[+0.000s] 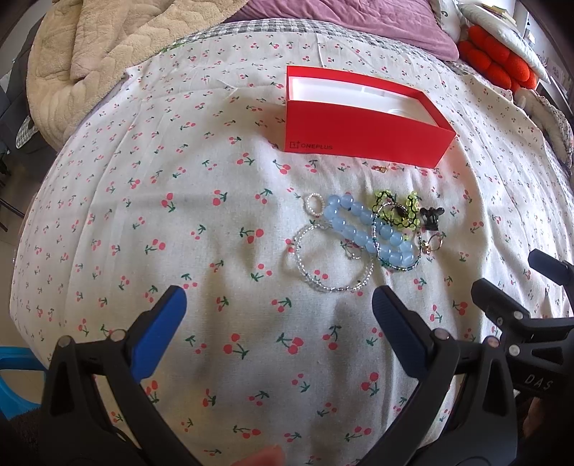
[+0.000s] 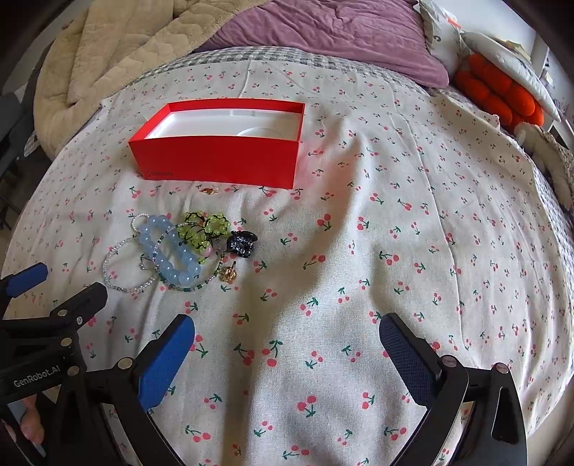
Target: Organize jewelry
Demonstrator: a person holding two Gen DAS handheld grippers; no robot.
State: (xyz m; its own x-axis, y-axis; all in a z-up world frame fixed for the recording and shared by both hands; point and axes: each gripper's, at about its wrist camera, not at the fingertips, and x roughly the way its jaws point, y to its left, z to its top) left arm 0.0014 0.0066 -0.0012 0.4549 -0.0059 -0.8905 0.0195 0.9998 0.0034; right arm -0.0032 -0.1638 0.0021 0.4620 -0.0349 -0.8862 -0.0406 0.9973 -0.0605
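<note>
A pile of jewelry lies on the cherry-print bedsheet: a light blue bead bracelet [image 1: 366, 229] [image 2: 168, 251], a clear bead bracelet [image 1: 333, 261] [image 2: 123, 267], a green bead piece [image 1: 398, 209] [image 2: 204, 229], a dark hair clip [image 1: 432, 215] [image 2: 241, 243] and gold rings [image 1: 432, 245] [image 2: 228, 274]. An open red box [image 1: 358, 138] [image 2: 219, 157] stands behind it. My left gripper [image 1: 280, 315] is open, just short of the pile. My right gripper [image 2: 287, 344] is open, to the right of the pile and nearer than it.
A small gold piece [image 1: 380, 168] [image 2: 209, 191] lies alone in front of the box. A beige blanket [image 2: 125, 46], a purple pillow [image 2: 340, 32] and an orange cushion [image 2: 498, 93] lie at the back of the bed.
</note>
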